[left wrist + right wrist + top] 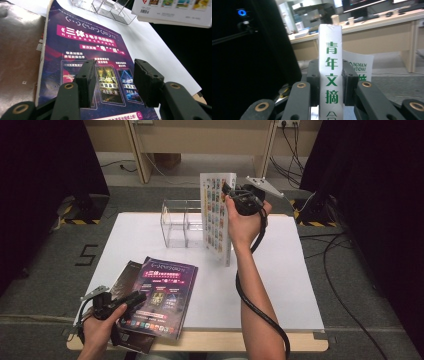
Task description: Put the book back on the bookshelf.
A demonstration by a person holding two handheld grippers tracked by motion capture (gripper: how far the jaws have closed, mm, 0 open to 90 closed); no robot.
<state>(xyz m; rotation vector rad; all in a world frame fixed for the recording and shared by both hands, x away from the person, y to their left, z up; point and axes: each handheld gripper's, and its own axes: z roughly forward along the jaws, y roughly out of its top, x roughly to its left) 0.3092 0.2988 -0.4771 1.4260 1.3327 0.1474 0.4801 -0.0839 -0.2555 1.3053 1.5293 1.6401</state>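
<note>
- Left tongs (pixel 134 299) hovered spread over the purple magazine (pixel 162 295), gripping nothing, well in front of the clear organizer (pixel 181 222).
- Right tongs (pixel 231 191) pinched the white magazine (pixel 218 216) by its spine, held upright just right of the organizer, above the desk (pixel 280 285).

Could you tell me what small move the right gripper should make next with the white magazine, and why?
Probably carry it left and lower it into the clear holder. The right gripper is clamped on the white magazine, which hangs upright beside the holder, bottom edge above the table.
</note>
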